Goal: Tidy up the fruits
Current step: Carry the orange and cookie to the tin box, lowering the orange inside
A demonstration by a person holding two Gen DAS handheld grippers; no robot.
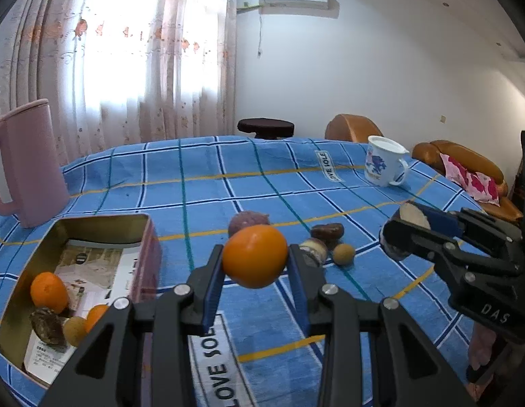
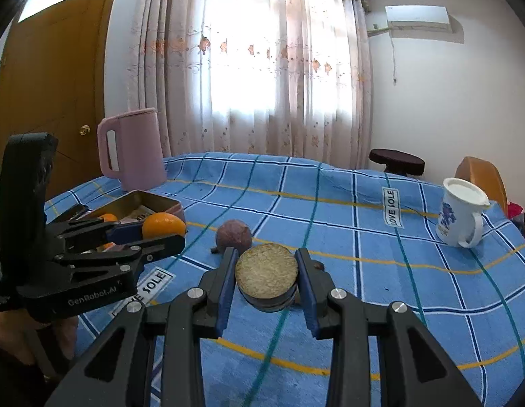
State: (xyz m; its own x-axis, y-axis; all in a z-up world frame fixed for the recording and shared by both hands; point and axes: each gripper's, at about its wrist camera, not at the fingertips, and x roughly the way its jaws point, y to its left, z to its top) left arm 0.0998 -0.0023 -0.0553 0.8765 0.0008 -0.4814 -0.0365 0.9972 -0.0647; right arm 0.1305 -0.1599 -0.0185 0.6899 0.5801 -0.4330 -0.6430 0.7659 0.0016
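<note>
My left gripper (image 1: 255, 260) is shut on an orange (image 1: 255, 260) and holds it above the blue checked cloth; it also shows in the right wrist view (image 2: 163, 225). My right gripper (image 2: 266, 278) is shut on a dark halved fruit with a pale cut face (image 2: 266, 276), lifted off the cloth; it shows in the left wrist view (image 1: 406, 229). A gold tin (image 1: 103, 224) at the left holds two oranges (image 1: 48, 292), a dark fruit (image 1: 48, 328) and a small yellow fruit (image 1: 74, 330). On the cloth lie a purple fruit (image 1: 248, 221), a brown date (image 1: 327, 231), a cut fruit (image 1: 313, 252) and a small tan ball (image 1: 343, 254).
A pink kettle (image 1: 25, 166) stands behind the tin at the far left. A white printed mug (image 1: 384, 161) stands at the far right of the table (image 1: 194, 176). A dark stool (image 1: 265, 128) and an orange sofa (image 1: 465, 166) lie beyond the table.
</note>
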